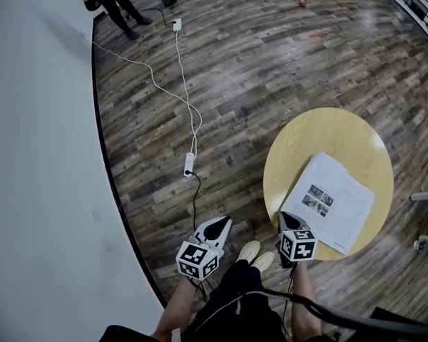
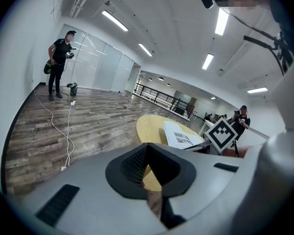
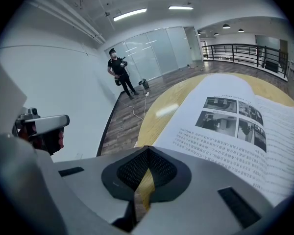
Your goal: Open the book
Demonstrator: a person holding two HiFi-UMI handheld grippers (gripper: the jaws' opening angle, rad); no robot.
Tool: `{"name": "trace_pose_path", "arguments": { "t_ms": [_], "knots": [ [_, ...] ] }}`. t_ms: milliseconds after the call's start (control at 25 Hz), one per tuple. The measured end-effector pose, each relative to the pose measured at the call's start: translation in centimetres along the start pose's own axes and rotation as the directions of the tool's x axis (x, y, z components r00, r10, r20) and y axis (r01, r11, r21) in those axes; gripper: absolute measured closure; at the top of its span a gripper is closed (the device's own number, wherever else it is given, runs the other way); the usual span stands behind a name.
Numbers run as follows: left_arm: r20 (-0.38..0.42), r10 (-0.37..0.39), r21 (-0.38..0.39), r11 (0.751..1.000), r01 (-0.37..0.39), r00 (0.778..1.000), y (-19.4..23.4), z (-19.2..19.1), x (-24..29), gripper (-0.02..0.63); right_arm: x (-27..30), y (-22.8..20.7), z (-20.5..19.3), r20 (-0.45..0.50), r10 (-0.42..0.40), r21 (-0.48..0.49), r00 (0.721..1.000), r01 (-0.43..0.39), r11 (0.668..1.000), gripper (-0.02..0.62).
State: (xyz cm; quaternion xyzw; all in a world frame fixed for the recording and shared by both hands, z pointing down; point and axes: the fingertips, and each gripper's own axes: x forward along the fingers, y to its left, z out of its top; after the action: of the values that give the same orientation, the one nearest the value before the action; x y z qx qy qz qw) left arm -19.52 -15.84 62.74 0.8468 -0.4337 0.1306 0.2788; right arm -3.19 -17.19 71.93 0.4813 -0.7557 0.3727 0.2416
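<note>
Shows book (image 1: 334, 201) lying open, pages up, on round yellow table (image 1: 357, 130). Has right gripper (image 1: 289, 219) pinched closed, empty, at table's near edge beside book; left gripper (image 1: 217, 226) likewise closed, empty, over wood floor (image 1: 235, 84).

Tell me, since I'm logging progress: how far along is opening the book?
Done: the book lies on the round table showing a printed page with photos, so it looks already open. In hand: nothing; the left gripper and right gripper are both shut and empty. Left: seemingly nothing more.
</note>
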Motion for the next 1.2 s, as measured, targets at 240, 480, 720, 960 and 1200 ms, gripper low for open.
{"name": "trace_pose_path", "arguments": {
  "t_ms": [240,480,720,960,1200],
  "knots": [
    [-0.011,0.003,-0.024,1.0,-0.004,1.0,0.8,-1.1,0.2,0.607,1.4,-0.1,-0.5,-0.024,0.003,-0.004,1.0,-0.003,1.0,0.591],
    [-0.035,-0.005,-0.051,0.999,0.003,0.999,0.7,-2.9,0.5,0.607,2.2,-0.1,-0.9,-0.04,0.006,-0.015,0.999,-0.007,1.0,0.591],
    [-0.039,-0.007,-0.062,0.998,0.005,0.999,0.6,-3.2,1.0,0.607,2.5,0.1,-0.9,-0.052,0.012,-0.028,0.999,-0.014,1.0,0.591],
    [-0.033,-0.01,-0.054,0.998,0.008,0.999,0.4,-2.4,0.8,0.607,2.6,0.1,-0.7,-0.044,0.015,0.01,0.999,-0.015,1.0,0.59],
    [-0.027,-0.005,-0.053,0.999,0.004,1.0,0.5,-2.2,0.3,0.607,2.6,2.0,-0.4,-0.027,0.135,0.071,0.99,-0.133,0.989,0.414]
  ]
}}
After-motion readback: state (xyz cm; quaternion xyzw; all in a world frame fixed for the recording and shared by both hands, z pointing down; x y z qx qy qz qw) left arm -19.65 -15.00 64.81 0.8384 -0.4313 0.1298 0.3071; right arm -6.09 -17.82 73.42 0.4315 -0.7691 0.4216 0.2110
